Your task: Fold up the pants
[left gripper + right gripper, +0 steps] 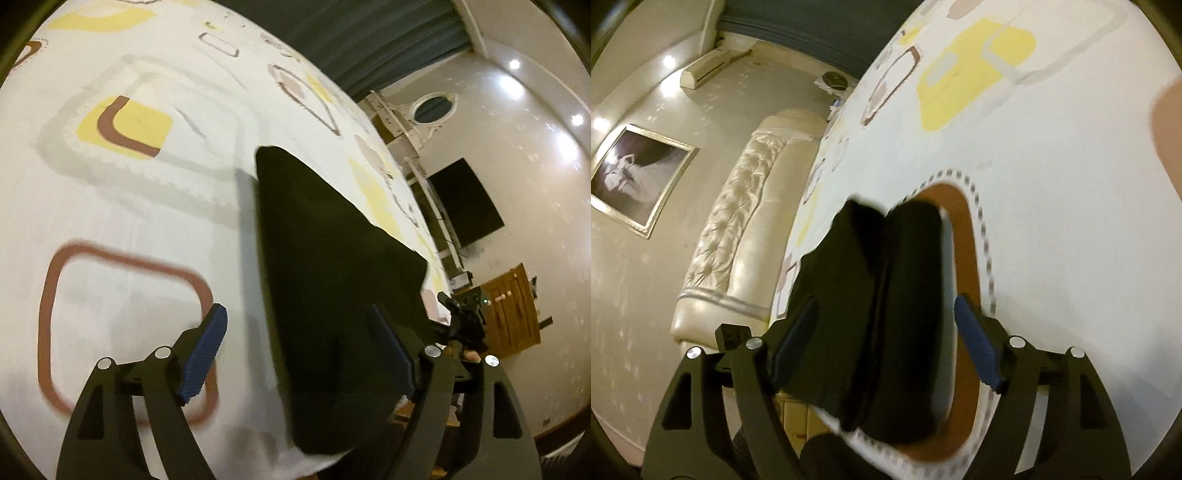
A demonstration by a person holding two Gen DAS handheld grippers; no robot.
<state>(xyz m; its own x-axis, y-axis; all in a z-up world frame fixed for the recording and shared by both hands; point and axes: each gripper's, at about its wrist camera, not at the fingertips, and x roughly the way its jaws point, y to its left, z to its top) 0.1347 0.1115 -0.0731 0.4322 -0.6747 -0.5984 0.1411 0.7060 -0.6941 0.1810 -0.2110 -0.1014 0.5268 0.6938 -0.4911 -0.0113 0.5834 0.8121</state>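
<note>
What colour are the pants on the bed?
Black pants, plain with no pattern; the right wrist view shows them best.

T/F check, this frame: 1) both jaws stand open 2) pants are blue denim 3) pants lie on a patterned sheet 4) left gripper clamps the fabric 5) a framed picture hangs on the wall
1) True: left gripper and right gripper both stand open.
2) False: the folded black pants are black.
3) True: on the white patterned bed sheet.
4) False: its pads press on nothing.
5) True: silver-framed picture.
</note>
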